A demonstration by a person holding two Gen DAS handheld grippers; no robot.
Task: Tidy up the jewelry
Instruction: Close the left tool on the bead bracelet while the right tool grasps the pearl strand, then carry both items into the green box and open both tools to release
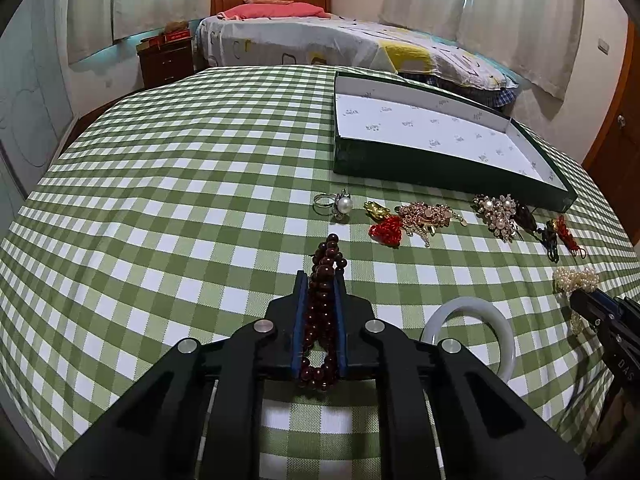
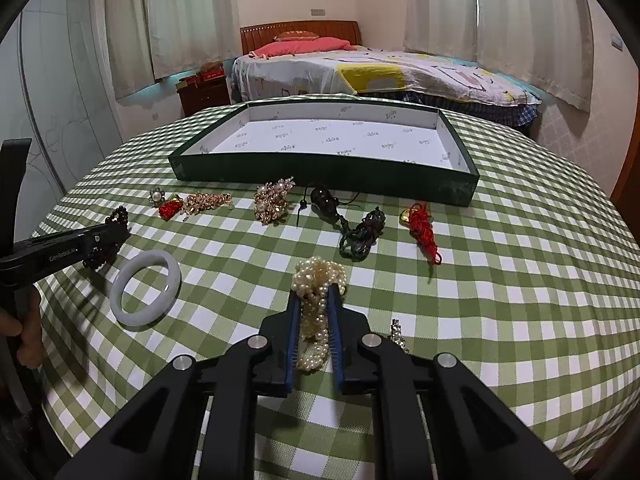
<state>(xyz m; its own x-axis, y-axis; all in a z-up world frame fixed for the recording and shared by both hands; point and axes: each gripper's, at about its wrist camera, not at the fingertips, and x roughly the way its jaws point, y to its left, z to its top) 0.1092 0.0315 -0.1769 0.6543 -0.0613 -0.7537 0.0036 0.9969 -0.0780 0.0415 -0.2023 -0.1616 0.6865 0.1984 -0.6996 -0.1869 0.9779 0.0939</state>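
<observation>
**Left wrist view: beads gripped, box ahead to the right**

My left hand-held gripper [image 1: 320, 280] is clamped on the dark red bead bracelet [image 1: 325, 300], lengthwise between the fingers. My right hand-held gripper [image 2: 316, 296] pinches the pearl strand [image 2: 318, 300]. The green box [image 2: 320, 172] lies straight ahead of the right one, so it's nearer.

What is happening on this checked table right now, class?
A person is sorting jewelry with two handheld tools. The left tool is shut on a dark red bead bracelet, and the right tool is shut on a pearl strand. The green tray holds nothing yet. A white bangle, a pearl ring and other pieces lie on the cloth.
</observation>
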